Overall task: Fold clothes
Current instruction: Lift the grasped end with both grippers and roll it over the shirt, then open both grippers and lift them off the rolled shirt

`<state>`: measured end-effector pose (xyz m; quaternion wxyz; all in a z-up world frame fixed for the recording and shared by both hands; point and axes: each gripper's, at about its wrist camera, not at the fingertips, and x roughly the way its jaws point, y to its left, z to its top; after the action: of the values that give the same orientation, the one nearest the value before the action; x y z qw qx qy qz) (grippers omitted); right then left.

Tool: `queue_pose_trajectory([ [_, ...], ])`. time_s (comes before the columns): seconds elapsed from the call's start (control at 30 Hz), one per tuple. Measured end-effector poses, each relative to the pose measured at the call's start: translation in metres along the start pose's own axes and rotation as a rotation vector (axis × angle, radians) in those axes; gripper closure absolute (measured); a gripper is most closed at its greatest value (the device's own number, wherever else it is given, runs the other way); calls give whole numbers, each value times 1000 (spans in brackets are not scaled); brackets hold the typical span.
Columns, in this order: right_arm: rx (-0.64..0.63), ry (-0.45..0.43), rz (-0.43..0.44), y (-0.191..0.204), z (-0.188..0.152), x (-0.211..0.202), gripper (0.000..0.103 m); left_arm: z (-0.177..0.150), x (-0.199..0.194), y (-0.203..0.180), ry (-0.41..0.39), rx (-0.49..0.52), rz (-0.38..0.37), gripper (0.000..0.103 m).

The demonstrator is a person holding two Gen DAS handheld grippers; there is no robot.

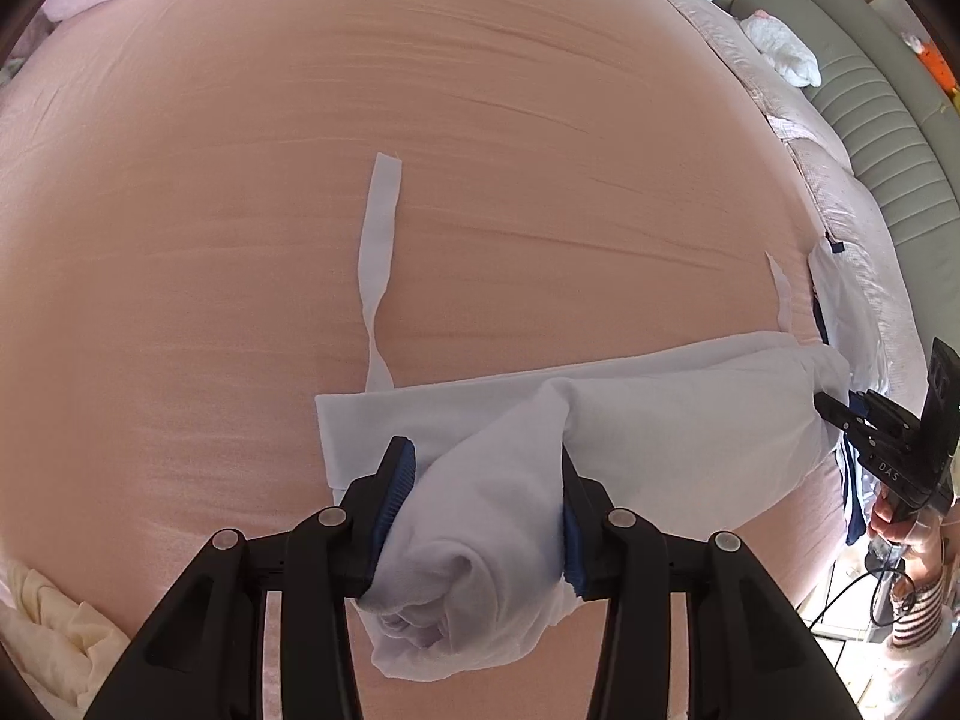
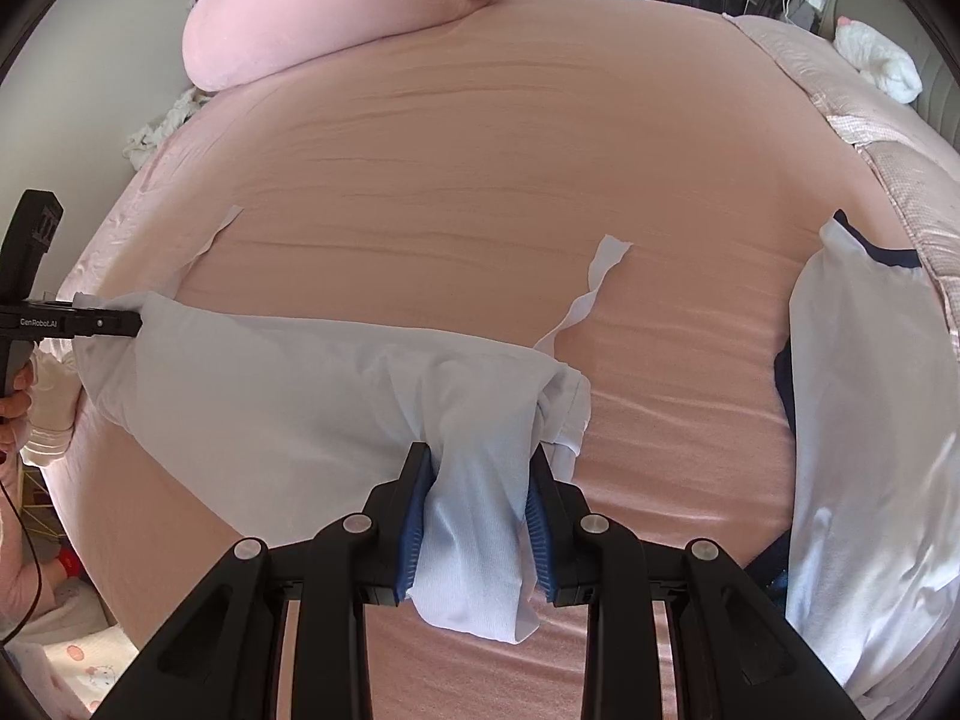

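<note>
A white garment (image 1: 660, 414) with two long straps lies stretched across the pink bed sheet (image 1: 420, 120). My left gripper (image 1: 483, 468) is shut on a bunched, rolled end of it. In the right wrist view the same white garment (image 2: 270, 384) runs leftward from my right gripper (image 2: 477, 480), which is shut on a gathered fold of it. One strap (image 1: 378, 252) lies up the sheet; the other strap (image 2: 591, 294) curls beside the right end. The left gripper (image 2: 129, 322) shows at the far left of the right wrist view, the right gripper (image 1: 831, 408) at the right edge of the left wrist view.
A white shirt with navy trim (image 2: 864, 420) lies at the bed's right side. A pink pillow (image 2: 336, 12) rests at the head of the bed. Cream cloth (image 1: 54, 630) sits at the lower left. A green padded headboard (image 1: 870, 120) and a white soft toy (image 1: 780, 51) stand at the right.
</note>
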<state>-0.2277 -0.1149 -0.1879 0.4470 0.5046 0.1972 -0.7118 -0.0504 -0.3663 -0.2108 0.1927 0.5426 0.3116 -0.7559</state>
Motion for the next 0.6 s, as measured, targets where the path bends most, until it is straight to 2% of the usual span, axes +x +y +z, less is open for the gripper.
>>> queue_pose_trajectory([
  [0.13,38,16,-29,-9,-3,10,74,-9,15,4,-12,-16,50,59],
  [0.3,83,28,-49,-17,-6,23,64,-14,27,3,-34,-19,93,51],
  [0.37,105,25,-39,-20,-8,25,64,-17,31,-4,-64,31,176,34],
  [0.4,118,24,-36,-21,-9,25,63,-18,34,-8,-84,51,251,10],
  [0.43,127,24,-34,-22,-10,26,63,-21,38,-10,-106,72,321,0],
  [0.47,127,25,-36,-22,-10,26,63,-23,40,-11,-119,88,333,0],
  [0.53,129,33,-39,-21,-9,27,63,-27,39,-4,-118,49,294,0],
  [0.6,144,46,-35,-20,-6,29,62,-26,40,9,-92,-44,213,0],
])
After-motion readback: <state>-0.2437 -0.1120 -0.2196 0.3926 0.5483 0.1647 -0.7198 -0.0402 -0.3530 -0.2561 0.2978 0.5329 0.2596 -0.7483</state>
